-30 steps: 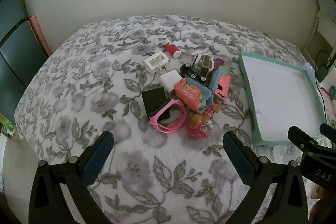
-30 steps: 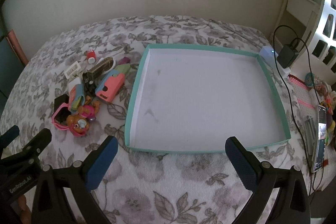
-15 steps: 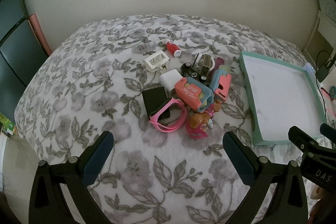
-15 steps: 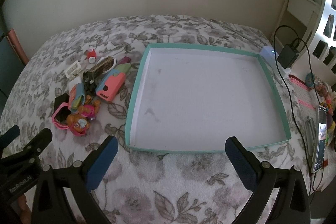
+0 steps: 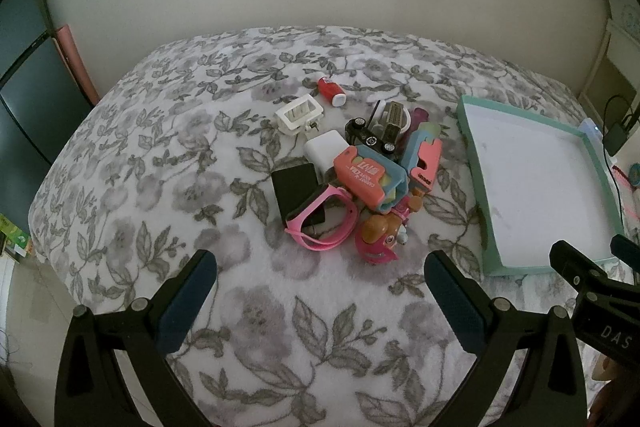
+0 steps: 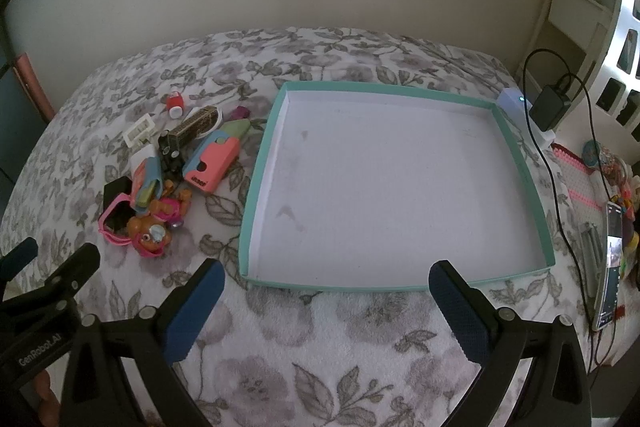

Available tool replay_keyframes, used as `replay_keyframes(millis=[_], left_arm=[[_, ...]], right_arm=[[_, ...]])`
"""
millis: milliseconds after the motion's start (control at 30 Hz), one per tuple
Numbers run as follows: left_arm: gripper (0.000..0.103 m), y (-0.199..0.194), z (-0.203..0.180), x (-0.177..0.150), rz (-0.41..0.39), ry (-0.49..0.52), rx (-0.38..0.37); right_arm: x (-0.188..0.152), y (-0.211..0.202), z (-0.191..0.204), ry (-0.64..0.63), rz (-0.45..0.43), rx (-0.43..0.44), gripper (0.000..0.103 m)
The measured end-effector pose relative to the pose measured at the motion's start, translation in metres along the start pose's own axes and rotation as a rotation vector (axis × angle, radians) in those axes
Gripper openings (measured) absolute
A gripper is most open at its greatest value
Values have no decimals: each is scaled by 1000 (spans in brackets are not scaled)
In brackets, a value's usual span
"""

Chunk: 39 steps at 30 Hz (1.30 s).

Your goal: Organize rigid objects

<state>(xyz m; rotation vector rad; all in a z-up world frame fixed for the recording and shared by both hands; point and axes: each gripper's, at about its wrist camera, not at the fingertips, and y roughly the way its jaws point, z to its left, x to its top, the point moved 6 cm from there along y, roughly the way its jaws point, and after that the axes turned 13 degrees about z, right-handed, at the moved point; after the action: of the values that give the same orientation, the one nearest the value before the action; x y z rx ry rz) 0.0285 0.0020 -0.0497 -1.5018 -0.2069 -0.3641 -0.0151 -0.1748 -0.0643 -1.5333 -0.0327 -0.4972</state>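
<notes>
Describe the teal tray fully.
The tray is a shallow square box, seemingly cardboard, with thin teal walls and a white floor showing a few faint grey smudges. It holds nothing. It lies flat on the floral blanket, right of the toy pile, which does not touch it. Neither claw touches it.

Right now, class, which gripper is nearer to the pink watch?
Left. The left gripper hangs open just short of the pink watch. The right gripper sits open farther right, facing the tray.
</notes>
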Motion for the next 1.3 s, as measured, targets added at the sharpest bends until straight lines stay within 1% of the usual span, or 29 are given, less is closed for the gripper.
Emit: replay_keyframes(millis=[1000, 1200, 1300], left_arm=[[103, 1, -2, -1, 3, 1, -3], [103, 3, -1, 0, 9, -6, -17], [103, 4, 6, 1, 17, -31, -45]], right_arm=[[0, 2, 1, -2, 9, 0, 103], [0, 2, 1, -7, 10, -1, 103], [-1, 3, 2, -10, 15, 1, 103]])
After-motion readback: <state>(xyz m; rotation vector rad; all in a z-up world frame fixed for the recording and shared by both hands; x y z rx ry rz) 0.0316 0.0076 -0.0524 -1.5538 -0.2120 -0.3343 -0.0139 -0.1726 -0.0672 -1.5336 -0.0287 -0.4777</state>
